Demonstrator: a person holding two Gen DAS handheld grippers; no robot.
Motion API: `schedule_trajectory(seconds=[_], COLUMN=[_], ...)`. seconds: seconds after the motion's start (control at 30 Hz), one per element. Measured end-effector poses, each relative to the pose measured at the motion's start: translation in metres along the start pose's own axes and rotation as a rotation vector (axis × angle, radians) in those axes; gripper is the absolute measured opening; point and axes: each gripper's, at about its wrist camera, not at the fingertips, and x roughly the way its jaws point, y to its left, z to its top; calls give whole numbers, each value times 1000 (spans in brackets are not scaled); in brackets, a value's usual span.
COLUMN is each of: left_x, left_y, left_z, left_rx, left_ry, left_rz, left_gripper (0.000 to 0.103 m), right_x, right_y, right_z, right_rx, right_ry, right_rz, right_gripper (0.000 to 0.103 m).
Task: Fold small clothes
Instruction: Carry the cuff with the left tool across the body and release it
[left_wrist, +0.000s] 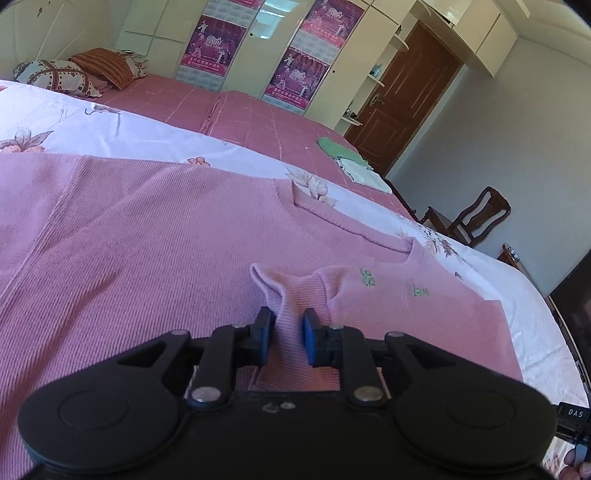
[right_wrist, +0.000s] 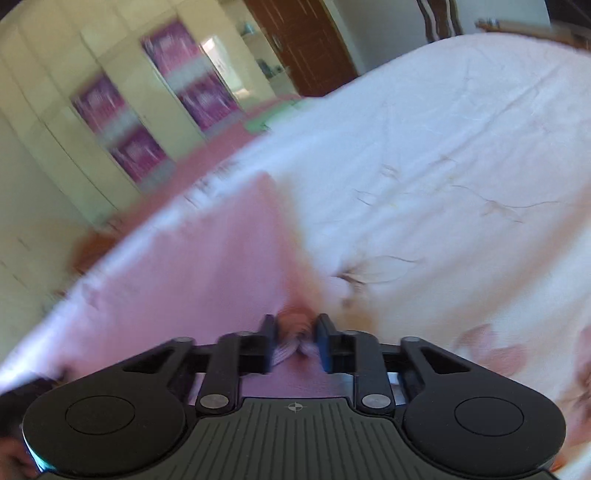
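Pink ribbed sweater (left_wrist: 155, 236): spread flat on the bed's white floral sheet (left_wrist: 74, 122), neckline toward the far edge. Left gripper (left_wrist: 288, 330): fingers pinching a bunched sleeve cuff over the sweater's body. Right gripper (right_wrist: 297, 338): fingers pinching a gathered fold of the sweater (right_wrist: 207, 266); view blurred. Folded green and white clothes (left_wrist: 347, 162): far edge of the pink bedspread (left_wrist: 258, 122).

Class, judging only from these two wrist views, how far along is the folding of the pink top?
Done: folded green and white clothes sit farther up the bed, and the pink knit top lies spread flat. In hand: the left claw has a bunched fold of the top between its pads; the right claw pinches its edge, though that view is blurred. Left: no finished fold shows yet.
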Motion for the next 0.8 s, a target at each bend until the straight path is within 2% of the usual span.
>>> schedule_trajectory(seconds=[0.07,0.17,0.2,0.37,0.5,0.57,0.63,0.73,0.8], left_x=[1,2,4,13,15,16,15,3,-9], left_y=[-2,-2,-3,-12,-15,-17,-18,-24,-28], left_z=[3,6,7,5,5,4,3,1,-6], left_rx=[9,2,7,57,78,89,103,134,161], left_ry=[-1,-16,-18,-11,-19,-30,-42,-59,-69], left_rz=[1,-2,4,38,54,75,103,148,143], left_gripper=[26,40,39,16,10,10,17,26,29], right_x=[-3,-4,1,57,77,87,96,92,78], right_y=[7,6,5,-2,2,10,14,19,18], right_z=[4,22,31,72,83,83,82,84,82], right_rx=[-53,-59,-55,-48,-107,-178,-235,-231,-228], right_ry=[-6,-84,-89,-32,-12,0,-18,-17,-28], right_rz=[-8,40,48,68,117,80,25,-18,22], right_gripper=[18,19,19,19,19,19,18,19,19])
